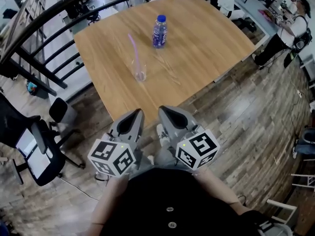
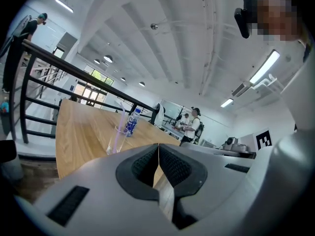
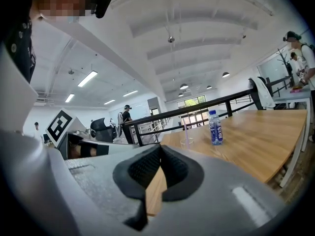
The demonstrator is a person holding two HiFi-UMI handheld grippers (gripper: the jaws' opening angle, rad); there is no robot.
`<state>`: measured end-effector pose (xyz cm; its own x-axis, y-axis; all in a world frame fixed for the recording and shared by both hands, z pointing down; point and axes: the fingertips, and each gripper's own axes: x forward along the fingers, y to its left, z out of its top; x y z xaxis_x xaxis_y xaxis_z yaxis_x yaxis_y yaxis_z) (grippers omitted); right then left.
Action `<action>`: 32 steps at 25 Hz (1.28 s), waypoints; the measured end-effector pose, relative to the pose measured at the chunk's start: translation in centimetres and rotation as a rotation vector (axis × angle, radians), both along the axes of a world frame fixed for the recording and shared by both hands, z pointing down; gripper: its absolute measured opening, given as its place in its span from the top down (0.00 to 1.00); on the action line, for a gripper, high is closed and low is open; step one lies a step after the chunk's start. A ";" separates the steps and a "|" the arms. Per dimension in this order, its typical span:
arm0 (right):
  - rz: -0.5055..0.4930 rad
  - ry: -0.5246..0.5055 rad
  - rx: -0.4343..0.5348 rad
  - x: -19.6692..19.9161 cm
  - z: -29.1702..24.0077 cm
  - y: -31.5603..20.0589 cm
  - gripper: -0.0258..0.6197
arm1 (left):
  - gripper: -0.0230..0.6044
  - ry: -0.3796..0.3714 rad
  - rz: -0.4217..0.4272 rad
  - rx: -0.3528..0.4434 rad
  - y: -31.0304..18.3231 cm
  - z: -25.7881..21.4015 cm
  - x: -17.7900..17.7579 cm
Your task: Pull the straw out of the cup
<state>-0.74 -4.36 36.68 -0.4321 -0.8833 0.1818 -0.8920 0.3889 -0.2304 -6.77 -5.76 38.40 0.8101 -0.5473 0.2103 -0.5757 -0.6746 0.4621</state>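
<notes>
A clear plastic cup (image 1: 140, 73) stands on the wooden table (image 1: 197, 48), with a pale purple straw (image 1: 134, 48) leaning up and to the left out of it. The cup (image 2: 117, 140) and its straw (image 2: 120, 124) also show in the left gripper view, and the cup (image 3: 187, 141) appears far off in the right gripper view. My left gripper (image 1: 138, 113) and right gripper (image 1: 162, 111) hang side by side just short of the table's near edge, well away from the cup. Both are shut with nothing between the jaws.
A blue-capped water bottle (image 1: 159, 32) stands behind the cup. A black railing (image 1: 44, 38) runs along the table's left side. An office chair (image 1: 34, 146) is at the lower left. A person (image 1: 290, 28) stands at another table at the top right.
</notes>
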 end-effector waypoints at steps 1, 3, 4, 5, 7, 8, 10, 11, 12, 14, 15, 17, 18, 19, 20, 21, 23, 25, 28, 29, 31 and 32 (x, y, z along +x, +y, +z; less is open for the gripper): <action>-0.010 0.003 0.002 0.4 -0.1 -1.0 0.96 | 0.94 0.002 -0.010 0.002 -0.9 -0.1 0.4; -0.031 0.006 0.008 1.2 -0.3 -2.9 0.96 | 0.94 0.005 -0.035 0.005 -2.8 -0.2 1.1; -0.041 0.006 0.011 1.6 -0.3 -3.8 0.96 | 0.94 0.005 -0.048 0.005 -3.7 -0.2 1.4; -0.051 0.005 0.014 2.1 -0.4 -4.7 0.96 | 0.94 0.004 -0.060 0.006 -4.6 -0.2 1.8; -0.070 0.004 0.014 3.1 -0.5 -6.4 0.96 | 0.94 0.002 -0.085 0.008 -6.2 -0.3 2.6; -0.080 0.004 0.013 3.6 -0.5 -7.2 0.96 | 0.94 0.001 -0.098 0.009 -6.9 -0.3 3.0; -0.100 0.002 0.010 4.5 -0.4 -8.8 0.96 | 0.94 0.000 -0.124 0.007 -8.4 -0.3 3.6; -0.111 0.000 0.009 4.9 -0.3 -9.6 0.96 | 0.94 -0.002 -0.136 0.005 -9.0 -0.2 4.0; -0.123 -0.001 0.008 5.3 -0.3 -10.3 0.96 | 0.94 -0.004 -0.149 0.004 -9.7 -0.2 4.4; -0.153 -0.001 0.009 6.0 -0.2 -11.7 0.96 | 0.94 -0.008 -0.173 0.001 -10.9 -0.1 5.2; -0.169 -0.001 0.010 6.3 -0.2 -12.4 0.96 | 0.94 -0.008 -0.184 0.000 -11.6 0.0 5.6; -0.198 -0.004 0.012 7.0 -0.2 -13.7 0.96 | 0.94 -0.008 -0.205 -0.001 -12.7 0.2 6.5; -0.211 -0.006 0.013 7.3 -0.2 -14.2 0.96 | 0.94 -0.008 -0.214 -0.002 -13.2 0.2 7.0; -0.225 -0.007 0.012 7.7 -0.1 -14.7 0.96 | 0.94 -0.007 -0.225 -0.002 -13.6 0.2 7.4; -0.238 -0.008 0.010 8.0 0.0 -15.2 0.96 | 0.94 -0.008 -0.237 -0.002 -14.0 0.2 7.8; -0.249 -0.010 0.008 8.2 0.1 -15.6 0.96 | 0.94 -0.008 -0.249 -0.002 -14.3 0.3 8.0; -0.266 -0.018 0.004 8.4 0.3 -16.4 0.96 | 0.94 -0.012 -0.272 -0.005 -14.9 0.4 8.2; -0.285 -0.026 -0.004 8.4 0.7 -17.1 0.96 | 0.94 -0.010 -0.291 -0.016 -15.4 0.7 8.1; -0.315 -0.028 -0.021 8.3 1.4 -17.7 0.96 | 0.94 0.011 -0.320 -0.042 -16.0 1.2 8.0; -0.322 -0.028 -0.027 8.3 1.6 -17.8 0.96 | 0.94 0.013 -0.329 -0.050 -16.1 1.4 8.0; -0.331 -0.030 -0.036 8.4 1.9 -18.0 0.96 | 0.94 0.013 -0.344 -0.059 -16.5 1.7 7.9; -0.334 -0.032 -0.039 8.5 2.0 -18.1 0.96 | 0.94 0.013 -0.351 -0.062 -16.6 1.7 7.9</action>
